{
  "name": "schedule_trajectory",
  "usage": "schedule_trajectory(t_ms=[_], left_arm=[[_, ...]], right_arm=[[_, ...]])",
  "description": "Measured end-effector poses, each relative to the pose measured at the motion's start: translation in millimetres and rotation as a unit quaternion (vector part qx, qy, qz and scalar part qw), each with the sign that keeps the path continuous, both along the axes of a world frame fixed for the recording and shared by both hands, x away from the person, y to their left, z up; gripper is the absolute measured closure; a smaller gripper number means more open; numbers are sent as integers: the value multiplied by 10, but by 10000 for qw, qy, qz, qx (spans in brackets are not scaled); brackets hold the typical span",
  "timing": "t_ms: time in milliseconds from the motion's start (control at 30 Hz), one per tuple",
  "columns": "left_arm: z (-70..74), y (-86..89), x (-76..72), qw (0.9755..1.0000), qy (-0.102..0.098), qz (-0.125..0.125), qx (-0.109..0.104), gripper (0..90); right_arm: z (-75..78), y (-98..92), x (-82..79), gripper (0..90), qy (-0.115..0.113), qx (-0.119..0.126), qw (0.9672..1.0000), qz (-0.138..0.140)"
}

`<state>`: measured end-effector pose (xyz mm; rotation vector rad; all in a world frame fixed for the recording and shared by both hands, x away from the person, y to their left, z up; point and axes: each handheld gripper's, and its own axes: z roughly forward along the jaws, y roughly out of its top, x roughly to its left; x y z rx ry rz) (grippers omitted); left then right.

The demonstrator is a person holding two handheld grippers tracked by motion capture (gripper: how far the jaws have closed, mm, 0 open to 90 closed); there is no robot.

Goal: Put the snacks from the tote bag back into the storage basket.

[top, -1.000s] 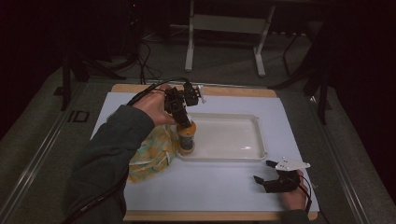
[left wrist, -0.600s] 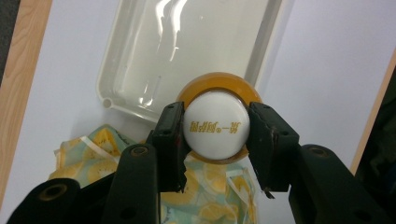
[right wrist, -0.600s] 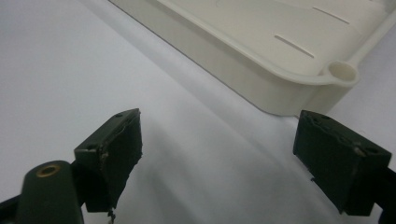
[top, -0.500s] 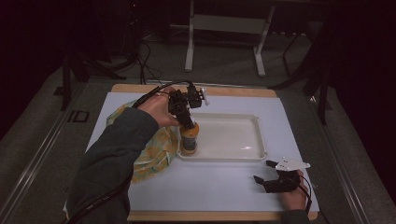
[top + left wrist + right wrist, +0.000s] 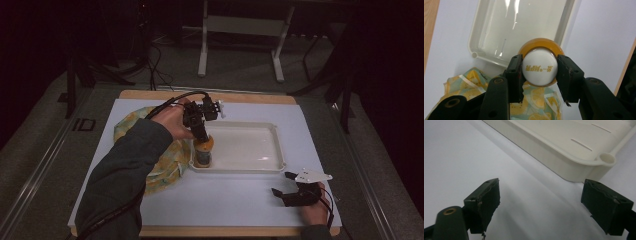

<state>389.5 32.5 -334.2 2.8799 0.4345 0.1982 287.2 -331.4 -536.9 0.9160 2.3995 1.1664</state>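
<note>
The left claw point(image 5: 539, 72) is clenched on the white cap of an orange bottle point(image 5: 539, 66), one jaw on either side. The bottle stands upright in the white tray point(image 5: 250, 150), at its 8 o'clock corner. Just beside that corner, toward 9 o'clock, lies a yellow patterned cloth point(image 5: 165, 165). The right claw point(image 5: 287, 186) rests released on the table point(image 5: 225, 200), near the tray's 5 o'clock corner.

On the bench point(image 5: 240, 200) there was one white plastic tray point(image 5: 250, 147), one white-capped orange bottle point(image 5: 203, 151) and one lemon-print cloth point(image 5: 165, 170). Two hand-held grippers were there, a left gripper point(image 5: 202, 134) and a right gripper point(image 5: 282, 184), each with two black fingers point(image 5: 484, 202). One white sheet point(image 5: 320, 145) covered the bench.
</note>
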Motion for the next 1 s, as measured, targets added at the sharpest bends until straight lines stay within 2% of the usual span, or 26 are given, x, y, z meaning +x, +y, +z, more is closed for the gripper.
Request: schedule_trajectory(t_ms=[300, 333, 367, 400, 433, 467, 500, 533, 567, 600, 667, 733, 833, 1000], left_arm=[[-75, -6, -12, 9999, 59, 6, 154, 586], [-68, 1, -7, 9998, 165, 7, 73, 586], [-29, 16, -12, 9998, 173, -35, -127, 600], [49, 32, -25, 9996, -32, -25, -262, 619], [151, 60, -33, 9985, -60, -34, -543, 739], [240, 70, -49, 9975, -26, -77, -707, 718], [294, 47, -84, 9982, -97, -132, -581, 719], [294, 47, -84, 9982, -97, -132, -581, 715], [345, 8, -125, 9991, -140, -214, -336, 715], [367, 1, -134, 9991, -159, -236, -307, 693], [373, 12, -131, 9987, -191, -187, -428, 677], [331, 21, -121, 9987, -182, -158, -456, 665], [210, 47, -80, 9991, -79, -121, -391, 642], [101, 132, -35, 9989, 16, 5, -469, 633]], right_arm=[[0, 0, 0, 151, 3, 7, 10000, -5], [0, -1, 0, 151, 1, 5, 10000, -2], [0, -1, 0, 151, 4, 5, 10000, -3], [0, 0, 0, 151, 6, 7, 10000, -4], [-1, 0, 0, 151, 13, 8, 10000, -6], [1, 0, 0, 151, -7, -2, 10000, 2], [-1, 2, -1, 151, 8, 3, 10000, -12], [-1, 2, -1, 151, 8, 3, 10000, -12], [0, 2, 0, 151, 2, -3, 10000, -3], [-1, 4, -1, 151, 1, -11, 10000, -2], [0, 4, -3, 151, -6, -21, 10000, 0], [1, 3, -4, 151, -10, -22, 10000, 5], [-1, 3, -1, 151, -3, -8, 10000, 6], [-1, 3, 0, 151, 5, 0, 10000, -1]])
